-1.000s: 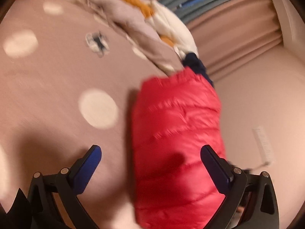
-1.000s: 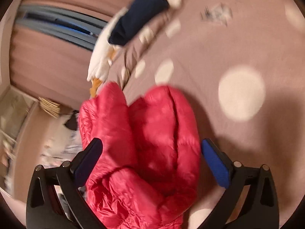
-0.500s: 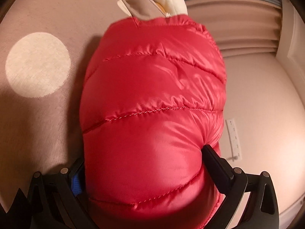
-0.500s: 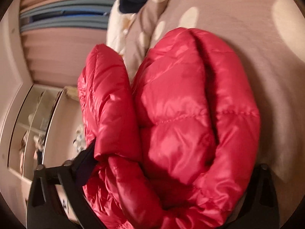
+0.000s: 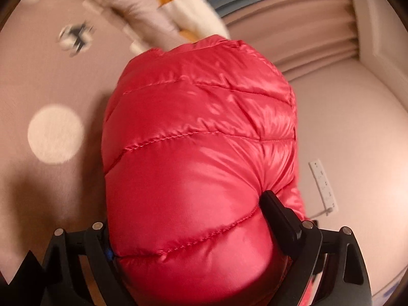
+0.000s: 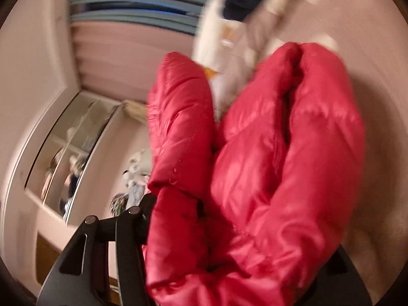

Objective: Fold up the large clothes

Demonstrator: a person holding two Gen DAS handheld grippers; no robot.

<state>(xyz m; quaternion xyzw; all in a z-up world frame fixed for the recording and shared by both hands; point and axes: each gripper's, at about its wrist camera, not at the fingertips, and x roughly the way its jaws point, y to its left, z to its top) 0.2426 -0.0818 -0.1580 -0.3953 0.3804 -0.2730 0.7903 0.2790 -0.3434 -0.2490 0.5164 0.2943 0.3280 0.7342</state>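
Between the jaws of the left hand-held gripper (image 5: 188,232) bulges a red quilted puffer jacket (image 5: 199,153), filling the view's centre; the jaws are closing on it, the right finger (image 5: 278,211) pressing into the padding at 4 o'clock. Over in the right wrist view the same jacket (image 6: 267,165) bunches in thick folds between the jaws of the right hand-held gripper (image 6: 242,242), which are also closing around it. Beneath lies a pinkish bedspread (image 5: 51,76) with pale dots. At 12 o'clock sits a blurred heap of other clothes (image 5: 178,7); curtains (image 5: 306,38) hang at 1 o'clock.
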